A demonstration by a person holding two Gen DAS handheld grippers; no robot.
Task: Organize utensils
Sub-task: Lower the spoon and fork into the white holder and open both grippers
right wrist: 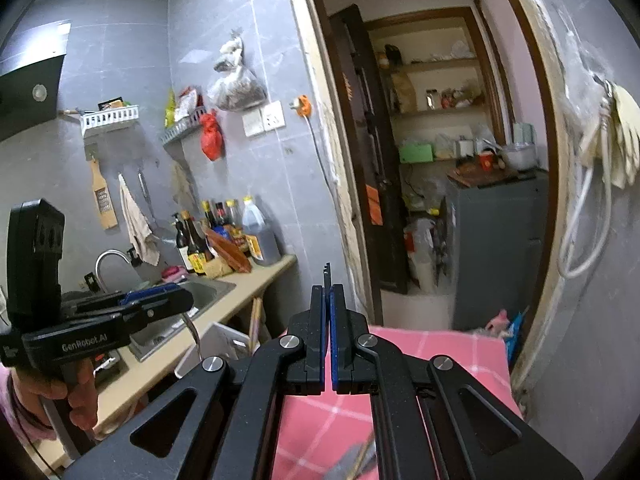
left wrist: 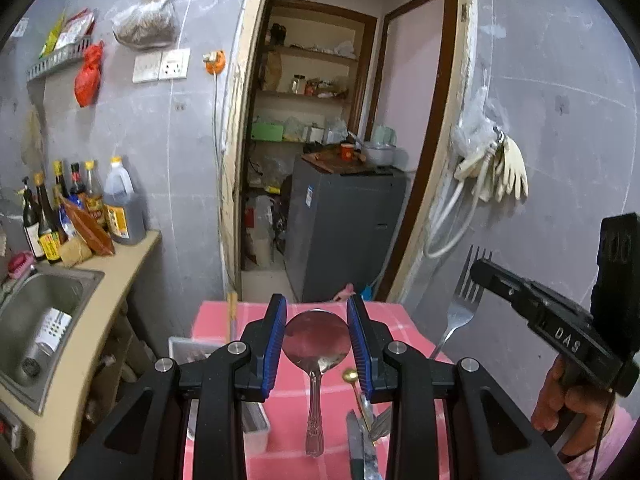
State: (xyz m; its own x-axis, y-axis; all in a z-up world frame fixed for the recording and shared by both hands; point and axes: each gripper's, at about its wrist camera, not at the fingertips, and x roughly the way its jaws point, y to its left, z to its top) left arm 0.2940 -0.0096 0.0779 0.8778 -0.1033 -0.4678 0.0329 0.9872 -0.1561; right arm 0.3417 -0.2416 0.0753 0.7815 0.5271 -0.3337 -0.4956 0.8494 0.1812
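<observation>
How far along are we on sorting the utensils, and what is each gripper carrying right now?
Mid-job, with nothing visibly filed yet. In hand: the left gripper clamps a large spoon by its bowl, handle hanging down; the right gripper is shut on a fork, tines up. Left to do: more cutlery lies on the pink checked cloth. A white tray sits at the table's left edge, its contents unclear.

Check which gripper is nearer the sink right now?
Left. The left gripper hangs beside the sink; the right gripper is over the pink tablecloth, farther off.
</observation>
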